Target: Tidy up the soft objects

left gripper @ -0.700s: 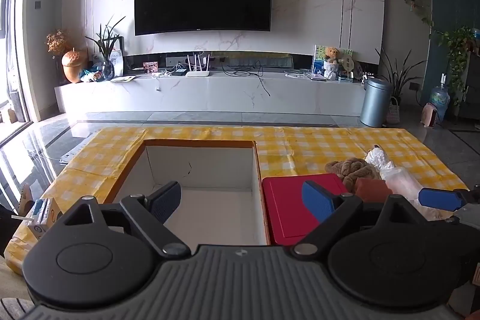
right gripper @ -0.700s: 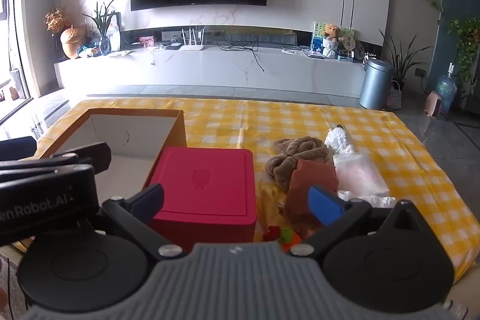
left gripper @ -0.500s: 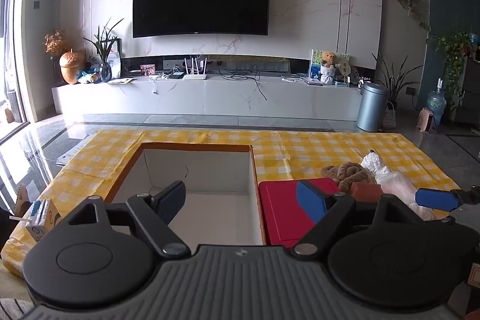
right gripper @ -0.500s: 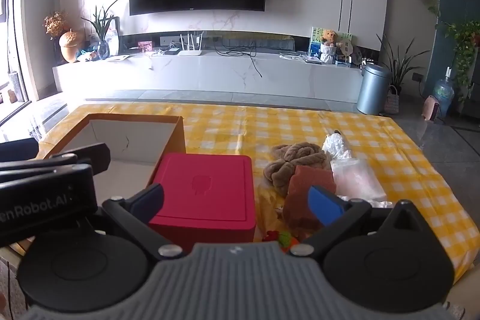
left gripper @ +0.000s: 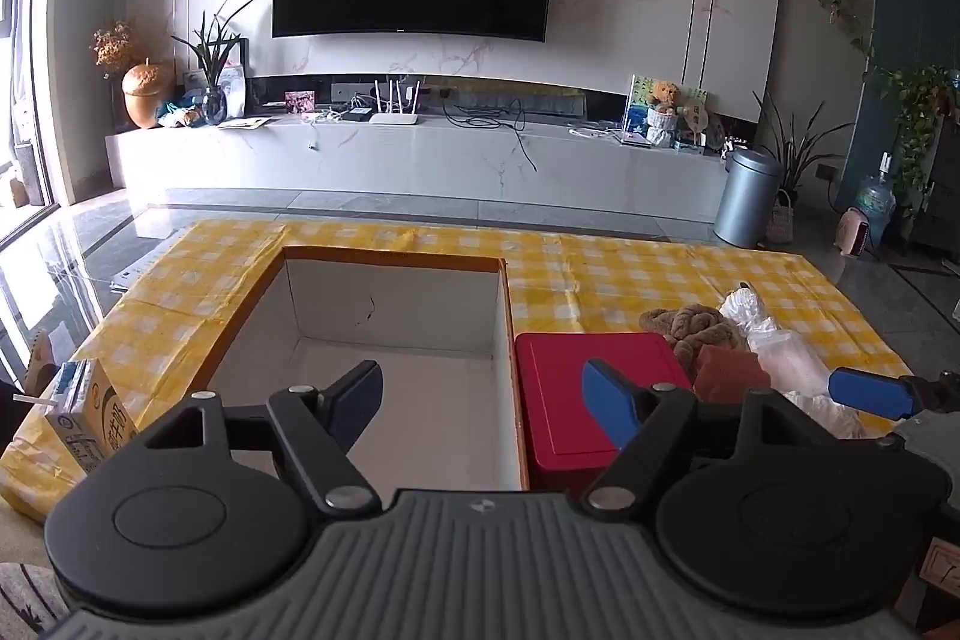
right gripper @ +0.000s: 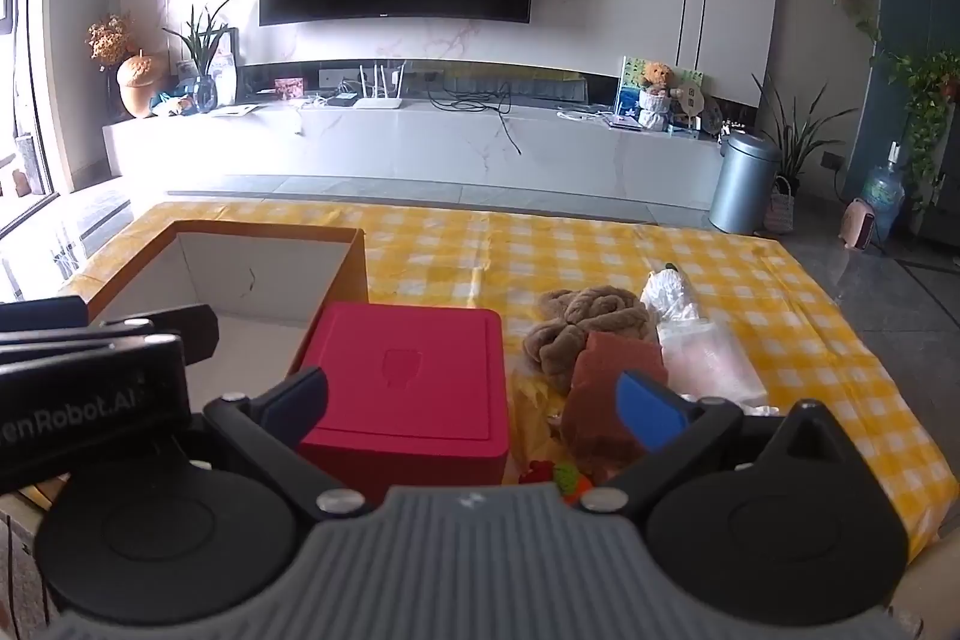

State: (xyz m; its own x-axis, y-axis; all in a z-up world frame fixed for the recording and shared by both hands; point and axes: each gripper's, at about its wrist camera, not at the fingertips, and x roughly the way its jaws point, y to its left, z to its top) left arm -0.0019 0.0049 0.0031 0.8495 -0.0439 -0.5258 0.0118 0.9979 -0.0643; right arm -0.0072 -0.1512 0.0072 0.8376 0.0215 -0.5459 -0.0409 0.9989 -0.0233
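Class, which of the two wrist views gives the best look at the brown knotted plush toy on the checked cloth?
The right wrist view: the brown plush toy lies near the middle, its knotted loops clear, with only its near edge behind the rust-red cloth. The left wrist view shows the toy smaller, off to the right.

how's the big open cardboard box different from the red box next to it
The large cardboard box is open on top, showing a bare white inside; the red plastic box is closed by a flat lid with an embossed emblem. The cardboard box has tan edges and looks much wider; the red box is compact and solid red. Both sit side by side on the yellow checked tablecloth, the red box to the right.
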